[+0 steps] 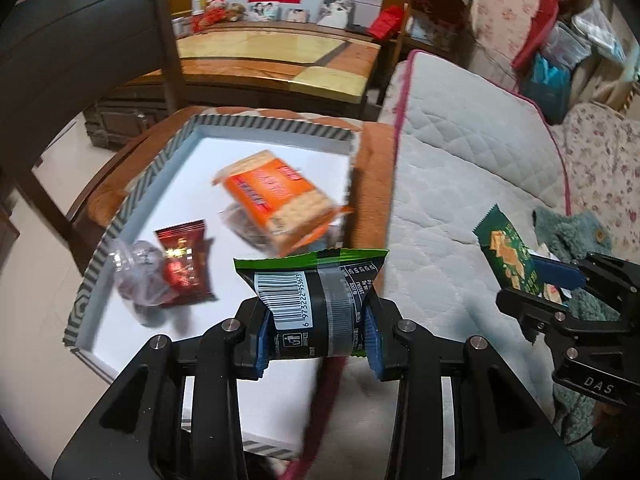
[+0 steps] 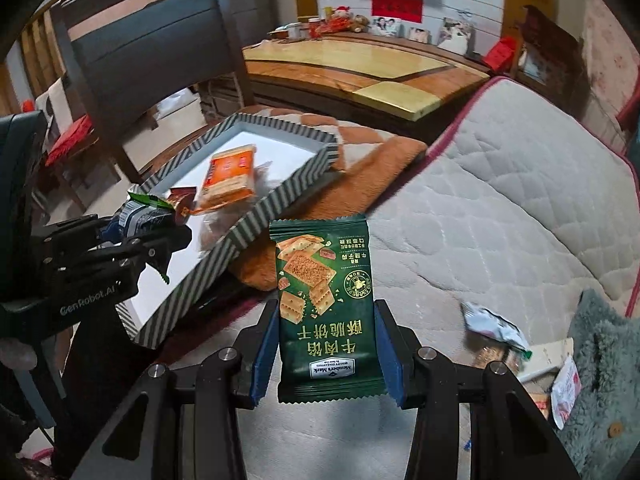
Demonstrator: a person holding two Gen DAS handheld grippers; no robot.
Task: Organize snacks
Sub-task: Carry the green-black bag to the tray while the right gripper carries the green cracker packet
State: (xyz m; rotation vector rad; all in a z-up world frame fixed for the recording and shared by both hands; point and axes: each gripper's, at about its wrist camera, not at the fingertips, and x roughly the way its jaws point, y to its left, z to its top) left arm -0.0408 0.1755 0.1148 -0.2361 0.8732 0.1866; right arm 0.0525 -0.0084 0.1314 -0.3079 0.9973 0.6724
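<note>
Green cracker packet [image 2: 326, 304] pinched in right gripper [image 2: 326, 354] jaws, barcoded packet [image 1: 314, 312] in left gripper [image 1: 316, 340]

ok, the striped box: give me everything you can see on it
The striped box is a shallow rectangular tray with low walls in grey-green and white diagonal stripes and a plain white inside; it looks like cardboard. It sits open, with no lid in view, on an orange-brown fuzzy cushion beside the quilted mattress. Inside lie an orange cracker pack, a dark red packet and a clear wrapper. Neither gripper touches it.
</note>
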